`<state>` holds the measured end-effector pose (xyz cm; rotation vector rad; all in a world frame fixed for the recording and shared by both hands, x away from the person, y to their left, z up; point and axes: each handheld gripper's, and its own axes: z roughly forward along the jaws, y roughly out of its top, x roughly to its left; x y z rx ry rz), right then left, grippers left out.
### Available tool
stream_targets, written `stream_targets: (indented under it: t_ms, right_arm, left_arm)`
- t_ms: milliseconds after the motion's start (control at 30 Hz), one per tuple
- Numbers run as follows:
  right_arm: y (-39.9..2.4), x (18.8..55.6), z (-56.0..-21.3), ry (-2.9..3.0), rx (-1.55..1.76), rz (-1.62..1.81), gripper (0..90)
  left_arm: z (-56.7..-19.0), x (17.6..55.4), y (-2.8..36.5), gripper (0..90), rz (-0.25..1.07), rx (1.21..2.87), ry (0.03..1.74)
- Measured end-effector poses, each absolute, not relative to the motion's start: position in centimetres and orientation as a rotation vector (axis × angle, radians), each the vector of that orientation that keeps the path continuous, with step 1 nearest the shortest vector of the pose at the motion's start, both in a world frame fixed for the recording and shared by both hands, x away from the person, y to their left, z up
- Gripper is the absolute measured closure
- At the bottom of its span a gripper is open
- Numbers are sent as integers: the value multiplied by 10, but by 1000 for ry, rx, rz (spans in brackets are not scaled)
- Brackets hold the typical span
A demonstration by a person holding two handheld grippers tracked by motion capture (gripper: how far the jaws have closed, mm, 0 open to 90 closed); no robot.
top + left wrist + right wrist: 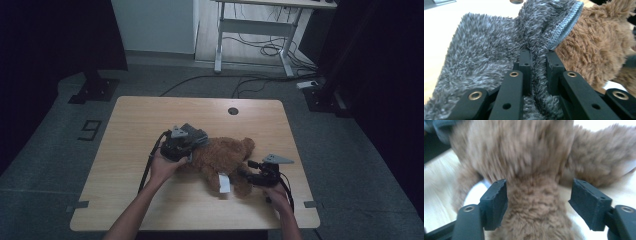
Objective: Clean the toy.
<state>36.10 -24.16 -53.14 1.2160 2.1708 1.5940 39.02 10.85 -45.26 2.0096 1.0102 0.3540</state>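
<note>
wooden table (150, 120) | grey floor (60, 145) | cables (260, 50) | desk (280, 5)

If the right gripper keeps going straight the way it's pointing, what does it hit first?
Most likely the brown plush toy. The right gripper is open, with a furry limb already between its jaws and the toy's body just beyond, though blur makes the depth uncertain.

Plush bear (220, 157) on table (150, 125), between tools.
</note>
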Motion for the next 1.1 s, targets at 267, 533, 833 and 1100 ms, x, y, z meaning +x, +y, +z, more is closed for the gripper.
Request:
stream_targets:
  t_ms: [267, 533, 833, 1100]
  right_arm:
    - [-222, 358, -514, 2141, 1153, 1632, 191]
    - [-205, 363, -527, 2185, 1146, 1600, 434]
    - [-209, 361, -530, 2203, 1105, 1592, 523]
    - [-211, 358, -531, 2217, 1088, 1586, 525]
  left_arm:
    - [-470, 362, 121, 781, 315, 1973, 963]
    - [-471, 353, 125, 781, 286, 1962, 962]
    - [-430, 351, 76, 782, 328, 1950, 832]
    - [-424, 359, -1, 781, 200, 1962, 730]
